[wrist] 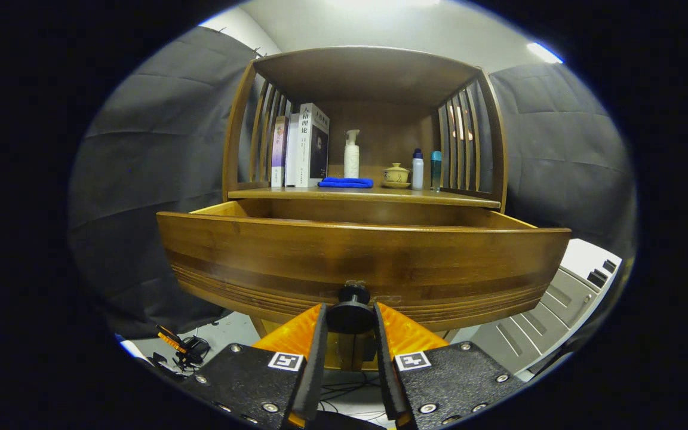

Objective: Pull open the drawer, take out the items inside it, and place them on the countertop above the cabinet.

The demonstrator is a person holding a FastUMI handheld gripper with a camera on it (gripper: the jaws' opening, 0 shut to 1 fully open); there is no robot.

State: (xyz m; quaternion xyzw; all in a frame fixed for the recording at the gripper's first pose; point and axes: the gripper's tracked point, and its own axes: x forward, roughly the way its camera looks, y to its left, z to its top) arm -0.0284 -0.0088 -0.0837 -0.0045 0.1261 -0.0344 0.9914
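A wooden drawer point(362, 263) stands pulled out from the cabinet, its curved front facing me. Its round dark knob point(351, 310) sits between my two fingers, and my gripper point(350, 319) is shut on it, both fingers pressing its sides. The drawer's inside is hidden behind the front panel. Above it runs the countertop point(439, 199) of the cabinet, under a slatted wooden hutch.
On the countertop stand several books point(302, 149), a white pump bottle point(351, 155), a folded blue cloth point(346, 183), a lidded tea bowl point(396, 175) and two small bottles point(426, 170). A grey unit point(559, 304) sits low to the right. Cables and a small device point(186, 346) lie on the floor at left.
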